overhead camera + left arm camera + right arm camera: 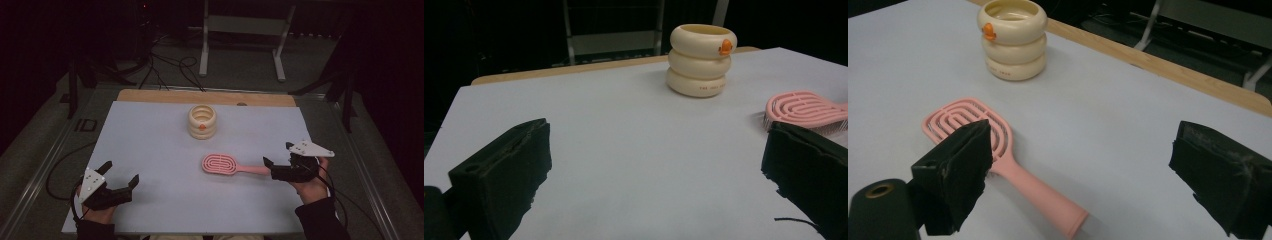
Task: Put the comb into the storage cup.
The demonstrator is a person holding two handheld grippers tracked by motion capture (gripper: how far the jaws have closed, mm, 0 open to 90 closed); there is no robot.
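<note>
A pink hairbrush (225, 164) lies flat on the white table cover, head to the left and handle pointing right. Its handle end reaches my right gripper (278, 154), which is open, the jaws wide apart around the handle's tip without touching it. In the right gripper view the hairbrush (1013, 165) runs between the jaws, nearer the left one. A cream ribbed cup (202, 121) with an orange duck mark stands upright behind the brush. My left gripper (120, 173) is open near the front left, with nothing between its jaws. The left gripper view shows the cup (702, 60) and brush head (804, 107).
The white cover (150, 145) lies on a wooden table whose bare edge (165, 96) shows at the back. Cables (165, 70) and a metal stand (245, 45) are on the dark floor beyond. Open surface lies between my two grippers.
</note>
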